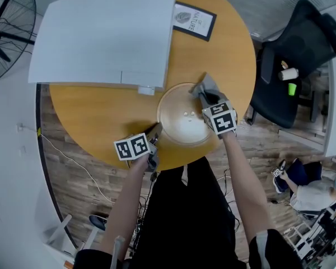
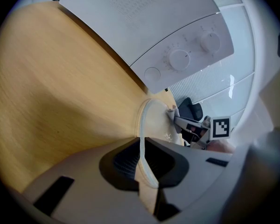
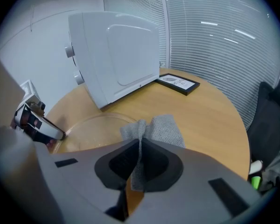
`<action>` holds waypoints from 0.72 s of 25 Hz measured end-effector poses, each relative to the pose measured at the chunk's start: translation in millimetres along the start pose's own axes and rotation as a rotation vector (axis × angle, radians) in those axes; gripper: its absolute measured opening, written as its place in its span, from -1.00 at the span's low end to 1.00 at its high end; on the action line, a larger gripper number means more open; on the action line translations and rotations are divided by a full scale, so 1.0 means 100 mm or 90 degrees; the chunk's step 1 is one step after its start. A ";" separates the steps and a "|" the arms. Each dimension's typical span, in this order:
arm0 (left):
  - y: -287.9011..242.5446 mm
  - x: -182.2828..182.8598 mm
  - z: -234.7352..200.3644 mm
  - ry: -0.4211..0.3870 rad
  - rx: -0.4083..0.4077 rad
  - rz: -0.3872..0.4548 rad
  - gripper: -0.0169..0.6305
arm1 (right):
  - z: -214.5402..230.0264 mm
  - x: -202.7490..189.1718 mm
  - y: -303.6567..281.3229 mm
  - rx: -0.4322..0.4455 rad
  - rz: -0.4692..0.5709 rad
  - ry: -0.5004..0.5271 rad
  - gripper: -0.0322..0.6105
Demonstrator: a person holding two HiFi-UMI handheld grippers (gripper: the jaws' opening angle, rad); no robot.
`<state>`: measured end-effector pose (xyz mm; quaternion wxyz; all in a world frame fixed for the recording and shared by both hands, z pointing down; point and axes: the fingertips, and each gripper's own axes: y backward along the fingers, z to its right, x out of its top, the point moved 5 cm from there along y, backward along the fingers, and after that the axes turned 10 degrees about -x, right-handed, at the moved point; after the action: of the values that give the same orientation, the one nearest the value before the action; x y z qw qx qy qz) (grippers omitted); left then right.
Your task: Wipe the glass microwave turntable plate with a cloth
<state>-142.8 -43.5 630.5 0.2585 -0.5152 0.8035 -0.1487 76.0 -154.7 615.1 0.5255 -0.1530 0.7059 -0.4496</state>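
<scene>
Holding stiff, slick, fragile glass plate by near-left rim w/ left claw; right claw pinches soft, light cloth.

White microwave at the table's far-left edge, framed card at its far edge, fan and black chair beside it

Left gripper is clamped on the plate rim at 8 o'clock; right gripper is clamped on the cloth at 2 o'clock.
</scene>
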 end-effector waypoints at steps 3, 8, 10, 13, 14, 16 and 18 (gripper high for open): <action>0.00 0.00 0.00 0.002 0.000 0.003 -0.86 | -0.09 0.09 -0.08 0.010 -0.004 0.002 -0.82; 0.00 0.00 0.00 0.002 0.002 0.005 -0.86 | -0.29 0.22 -0.17 0.026 0.001 0.012 -0.82; 0.00 0.00 0.00 0.002 0.002 0.006 -0.86 | -0.38 0.26 -0.19 0.036 0.005 0.016 -0.82; 0.00 -0.01 0.00 0.002 0.002 0.006 -0.86 | -0.54 0.30 -0.22 0.054 0.008 0.024 -0.82; 0.00 -0.01 0.00 0.002 0.002 0.006 -0.86 | -0.59 0.31 -0.22 0.062 0.007 0.027 -0.82; 0.00 -0.01 0.00 0.002 0.003 0.006 -0.86 | -0.71 0.32 -0.22 0.077 0.007 0.035 -0.82; 0.00 -0.01 0.00 0.001 0.003 0.007 -0.86 | -0.83 0.32 -0.22 0.090 0.008 0.043 -0.82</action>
<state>-142.8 -42.7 630.8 0.2597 -0.5100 0.8063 -0.1496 -15.5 -149.5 616.2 0.5135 -0.0959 0.6909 -0.4997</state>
